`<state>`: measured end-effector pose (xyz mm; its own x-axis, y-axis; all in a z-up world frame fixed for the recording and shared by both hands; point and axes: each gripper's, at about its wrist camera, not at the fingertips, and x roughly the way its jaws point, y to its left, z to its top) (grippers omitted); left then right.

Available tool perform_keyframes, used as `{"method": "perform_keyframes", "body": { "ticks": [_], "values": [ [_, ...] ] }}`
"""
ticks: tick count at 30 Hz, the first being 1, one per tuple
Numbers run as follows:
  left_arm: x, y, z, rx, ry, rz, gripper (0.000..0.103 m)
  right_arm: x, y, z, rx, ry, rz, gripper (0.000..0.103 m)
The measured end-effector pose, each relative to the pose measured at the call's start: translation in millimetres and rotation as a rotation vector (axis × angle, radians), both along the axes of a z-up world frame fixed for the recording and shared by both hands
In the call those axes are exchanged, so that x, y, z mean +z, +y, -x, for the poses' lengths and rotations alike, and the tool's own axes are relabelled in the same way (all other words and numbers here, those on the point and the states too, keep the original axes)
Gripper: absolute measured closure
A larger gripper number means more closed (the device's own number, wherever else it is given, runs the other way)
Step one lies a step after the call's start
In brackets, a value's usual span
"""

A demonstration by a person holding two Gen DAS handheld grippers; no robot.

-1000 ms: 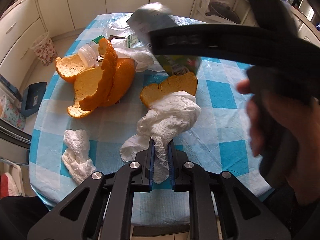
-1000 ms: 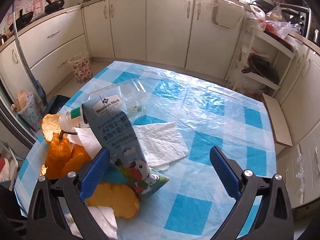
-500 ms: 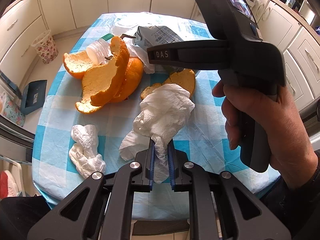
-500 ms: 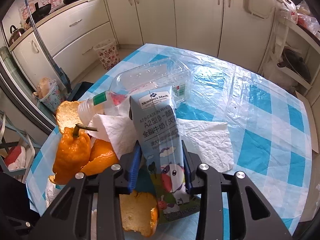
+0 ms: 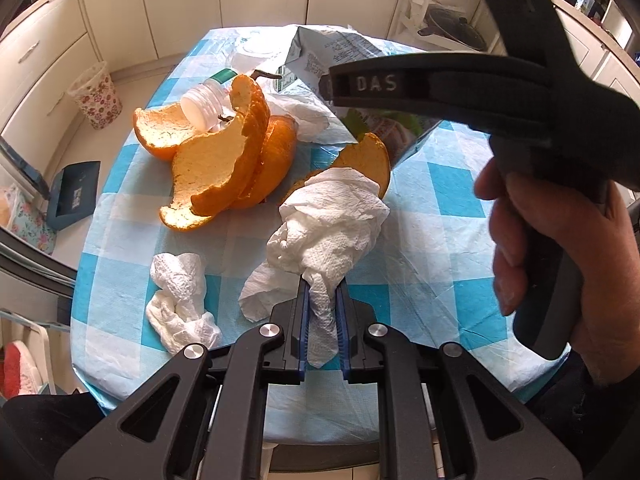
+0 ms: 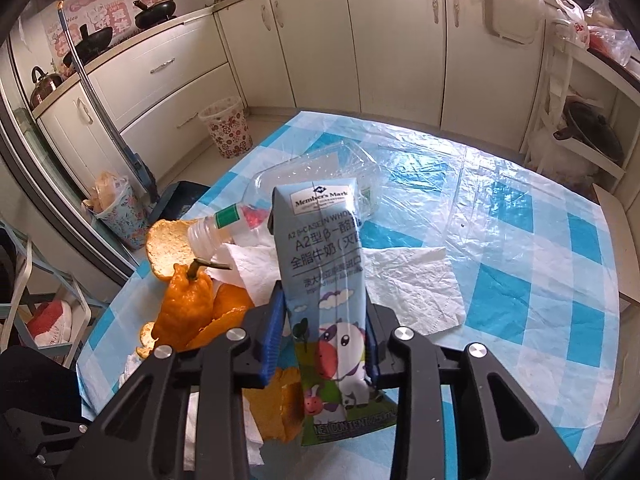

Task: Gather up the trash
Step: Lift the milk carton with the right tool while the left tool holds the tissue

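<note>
In the left wrist view my left gripper [image 5: 323,320] is shut on the tail of a crumpled white paper towel [image 5: 332,224], which hangs over the blue-checked table [image 5: 440,248]. My right gripper [image 6: 324,320] has a blue milk carton [image 6: 324,264] with a cartoon cow between its blue pads. The pads press on the carton's sides and the jaws are still closing. The carton [image 5: 336,56] stands upright at the far side of the peels. Large orange peels [image 5: 224,160] lie beside it, with one piece [image 5: 368,160] under the carton's base.
A clear plastic bottle [image 6: 216,228] and a clear clamshell box [image 6: 320,168] lie behind the carton. A flat tissue [image 6: 412,292] lies right of it. Another crumpled tissue [image 5: 180,300] rests near the table's front left edge. A floral bin [image 6: 228,132] stands on the floor.
The right gripper's jaws came in from wide open onto the carton's sides, and the carton went from leaning to upright. The left gripper kept its hold on the paper towel.
</note>
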<state>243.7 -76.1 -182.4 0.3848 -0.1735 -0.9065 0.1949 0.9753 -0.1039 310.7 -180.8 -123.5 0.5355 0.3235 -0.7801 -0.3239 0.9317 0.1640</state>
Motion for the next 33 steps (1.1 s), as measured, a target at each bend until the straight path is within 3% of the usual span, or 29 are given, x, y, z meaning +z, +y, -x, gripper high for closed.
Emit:
{"method": "perform_keyframes", "body": {
  "ticks": [4, 25, 33],
  "values": [
    [3, -4, 3, 0.006, -0.033, -0.043, 0.091, 6, -10, 6, -0.012, 0.004, -0.032, 0.069],
    [8, -6, 27, -0.007, -0.057, -0.061, 0.091, 23, -53, 54, -0.092, -0.009, -0.073, 0.069],
    [11, -8, 30, -0.013, -0.073, -0.097, 0.091, 22, -44, 66, -0.083, -0.049, 0.049, 0.069]
  ]
}}
